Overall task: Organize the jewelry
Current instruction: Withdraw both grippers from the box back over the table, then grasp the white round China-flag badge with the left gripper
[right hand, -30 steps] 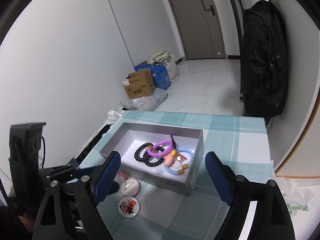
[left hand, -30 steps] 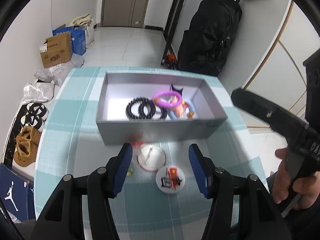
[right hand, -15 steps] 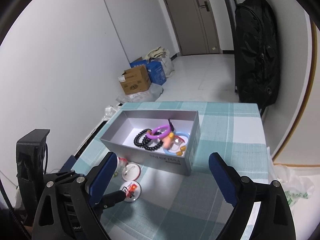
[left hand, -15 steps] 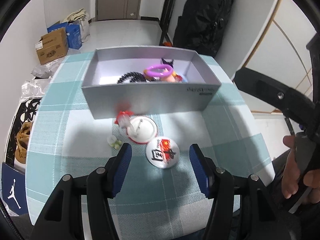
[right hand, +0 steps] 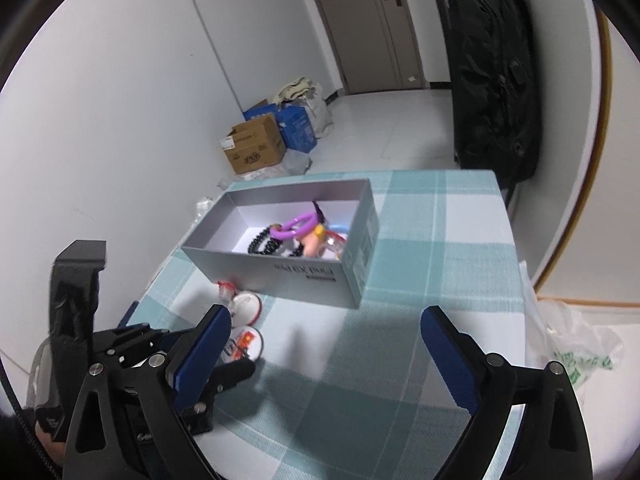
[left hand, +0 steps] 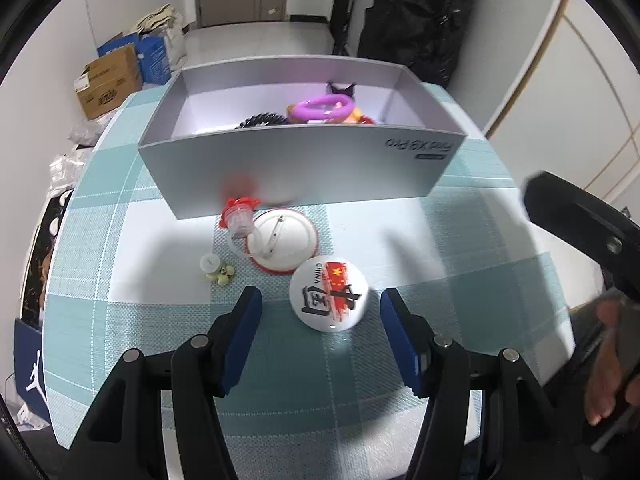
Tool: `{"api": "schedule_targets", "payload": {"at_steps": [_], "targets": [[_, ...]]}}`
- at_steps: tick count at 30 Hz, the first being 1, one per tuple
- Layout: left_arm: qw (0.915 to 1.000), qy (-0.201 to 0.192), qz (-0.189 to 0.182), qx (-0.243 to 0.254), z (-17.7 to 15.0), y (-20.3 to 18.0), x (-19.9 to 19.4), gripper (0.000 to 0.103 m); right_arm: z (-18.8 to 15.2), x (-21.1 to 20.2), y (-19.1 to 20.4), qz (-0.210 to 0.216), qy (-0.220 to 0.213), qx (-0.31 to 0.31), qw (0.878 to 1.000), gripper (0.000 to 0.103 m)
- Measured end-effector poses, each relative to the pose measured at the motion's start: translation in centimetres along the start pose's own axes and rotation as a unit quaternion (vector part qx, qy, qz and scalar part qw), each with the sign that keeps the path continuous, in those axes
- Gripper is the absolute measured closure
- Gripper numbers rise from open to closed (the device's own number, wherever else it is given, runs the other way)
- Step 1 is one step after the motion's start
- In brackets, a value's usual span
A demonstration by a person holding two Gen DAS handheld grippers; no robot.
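The round badge (left hand: 328, 295) with the red flag lies on the table (left hand: 440, 248), near the grey box (left hand: 304, 168), and it now sits between the left claw's (left hand: 320, 336) blue fingers; a second ago it lay further ahead. The badge reads "CHINA". The box says "Find X9 Pro". The left claw is half open and touches nothing. The right claw (right hand: 324, 354) has just been opening wider, with nothing between its fingers.
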State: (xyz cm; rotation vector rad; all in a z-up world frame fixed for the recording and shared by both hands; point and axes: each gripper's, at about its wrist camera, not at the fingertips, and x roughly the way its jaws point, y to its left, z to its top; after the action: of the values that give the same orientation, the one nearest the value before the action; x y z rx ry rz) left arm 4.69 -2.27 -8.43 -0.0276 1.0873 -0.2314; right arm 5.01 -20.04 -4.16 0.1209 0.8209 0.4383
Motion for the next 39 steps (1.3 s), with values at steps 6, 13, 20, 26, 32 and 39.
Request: {"api": "schedule_targets", "payload": {"at_steps": [6,13,20,26,32,39], "targets": [[0.9999,-0.004,0.009,0.007,-0.3,-0.4,0.0,0.047,-0.3,0.0,-0.9,-0.007,0.006,0.017,1.000,0.006],[0.9989,-0.007,0.036,0.028,-0.9,-1.2,-0.1,0.047,-0.3,-0.1,-0.8,-0.012,0.004,0.016,1.000,0.006],[0.9991,-0.005,0.011,0.041,-0.6,-1.5,-0.3,0.066,-0.5,-0.7,-1.2,-0.016,-0.002,0.027,0.999,0.006],[0.9990,0.001,-0.020,0.041,-0.4,-1.6,-0.4,0.066,-0.5,-0.5,-1.5,-0.019,0.001,0.034,0.999,0.006],[0.9990,0.002,-0.043,0.016,0.1,-0.7,-0.8,0.066,-0.6,-0.1,-1.5,-0.024,0.007,0.034,0.999,0.006],[0.9960,-0.028,-0.083,-0.018,0.8,0.4,-3.0,0.066,-0.7,0.5,-1.6,-0.027,0.015,0.036,0.999,0.006]]}}
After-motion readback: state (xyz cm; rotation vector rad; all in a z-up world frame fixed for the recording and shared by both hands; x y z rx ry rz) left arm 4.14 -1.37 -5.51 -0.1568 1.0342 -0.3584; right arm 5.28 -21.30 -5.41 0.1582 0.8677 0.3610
